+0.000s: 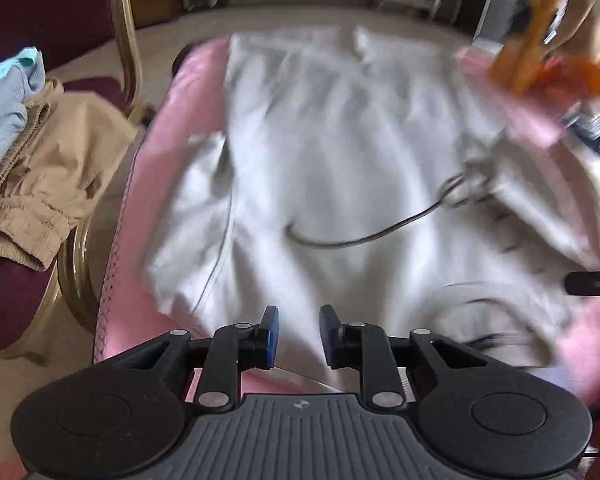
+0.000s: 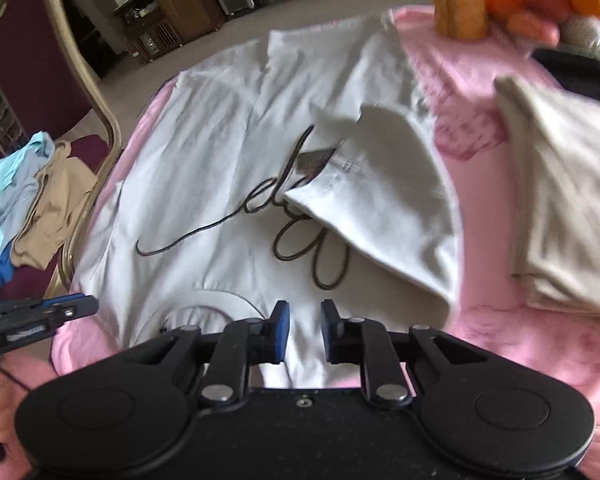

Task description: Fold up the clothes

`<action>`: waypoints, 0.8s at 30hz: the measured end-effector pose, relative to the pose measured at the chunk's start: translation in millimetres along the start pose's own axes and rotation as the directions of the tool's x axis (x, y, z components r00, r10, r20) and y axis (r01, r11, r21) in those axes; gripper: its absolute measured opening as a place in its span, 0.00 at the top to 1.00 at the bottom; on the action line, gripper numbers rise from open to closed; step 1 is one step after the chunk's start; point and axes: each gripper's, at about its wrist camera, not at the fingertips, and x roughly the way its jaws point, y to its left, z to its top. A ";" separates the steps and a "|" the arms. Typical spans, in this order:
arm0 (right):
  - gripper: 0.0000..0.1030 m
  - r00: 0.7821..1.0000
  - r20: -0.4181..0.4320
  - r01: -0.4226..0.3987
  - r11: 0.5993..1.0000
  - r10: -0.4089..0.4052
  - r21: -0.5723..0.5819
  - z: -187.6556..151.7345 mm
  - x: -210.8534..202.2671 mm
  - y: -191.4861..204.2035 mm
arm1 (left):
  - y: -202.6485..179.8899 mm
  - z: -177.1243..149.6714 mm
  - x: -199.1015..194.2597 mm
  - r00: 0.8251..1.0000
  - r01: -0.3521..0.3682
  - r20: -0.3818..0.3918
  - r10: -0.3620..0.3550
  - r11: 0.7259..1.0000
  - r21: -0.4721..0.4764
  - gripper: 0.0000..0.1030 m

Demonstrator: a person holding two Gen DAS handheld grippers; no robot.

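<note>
Your white T-shirt lies spread on the pink cloth that covers the table, collar end nearest you and hem toward the far edge. Its right sleeve is folded in over the chest, partly covering the dark script print. The left side still lies flat, with its side edge running just inside the table's left border, where a strip of pink shows between shirt and drop-off.

Your left gripper hangs over the near end of the shirt, jaws parted a little with only air between the blue pads; it grips nothing. Your right gripper sits above the shirt beside the collar, jaws likewise slightly apart and empty. The two tools are close side by side at the near edge.

To your right, a folded cream garment rests on the pink cloth, well apart from the shirt, with an open pink lane between them. Beyond it, at the far right corner, stands a cluster of orange objects; the blur is too heavy to say what they are.

Left of the table, a maroon chair stands close, piled with tan and pale blue clothes.
</note>
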 end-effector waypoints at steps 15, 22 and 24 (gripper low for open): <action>0.80 0.989 -0.086 0.104 0.982 -0.119 -0.156 -24.3 -18.1 -0.8 | 4.9 -14.3 -36.7 1.000 -0.016 -0.024 0.018 0.997 0.079 0.80; 0.57 0.994 0.084 0.082 0.970 -0.064 -0.230 31.9 -49.5 28.5 | -11.3 32.6 -66.2 0.978 -0.013 0.211 0.007 1.000 0.026 0.66; 0.55 0.994 0.073 0.101 0.955 -0.084 -0.279 44.3 -35.3 36.7 | -17.4 38.1 -57.8 0.977 0.000 0.213 -0.005 1.000 0.022 0.66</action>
